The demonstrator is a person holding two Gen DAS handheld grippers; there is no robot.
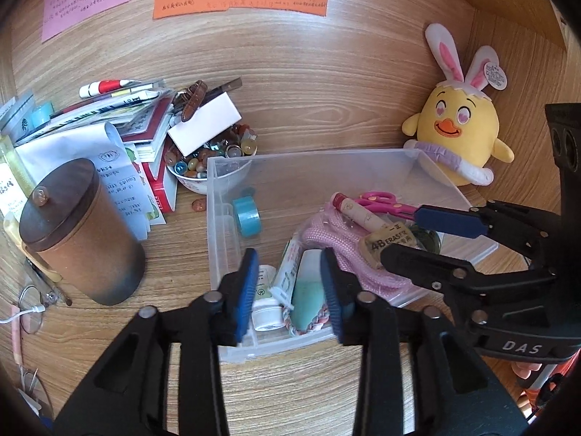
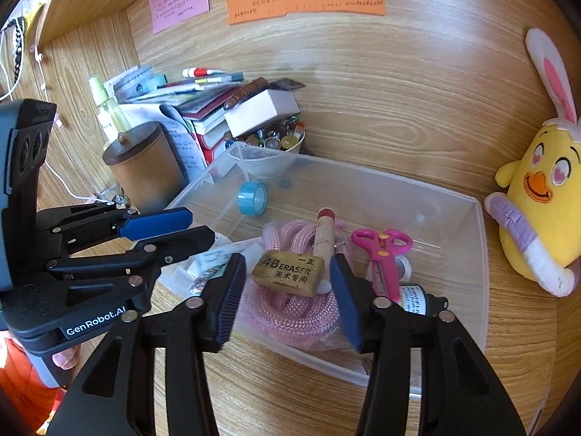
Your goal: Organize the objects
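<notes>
A clear plastic bin [image 1: 363,156] [image 2: 479,254] stands on the wooden desk. It holds a blue tape roll [image 1: 247,216] [image 2: 252,198], pink scissors [image 1: 381,201] [image 2: 381,254] and a coiled pink rope [image 1: 326,236] [image 2: 290,312]. A tan 4B eraser [image 1: 385,241] [image 2: 288,272] rests on the rope. My right gripper [image 2: 288,301] [image 1: 401,234] is open, its pads either side of the eraser with gaps showing. My left gripper [image 1: 290,294] [image 2: 199,225] is open over the bin's near left corner. Below it lie a toothpaste tube [image 1: 287,272] and a teal object [image 1: 308,290].
A brown lidded canister [image 1: 80,232] and a pile of books and papers [image 1: 109,127] crowd the desk left of the bin. A bowl of glass pebbles [image 1: 214,156] touches its far left corner. A yellow plush chick [image 1: 457,127] [image 2: 544,200] sits at its right.
</notes>
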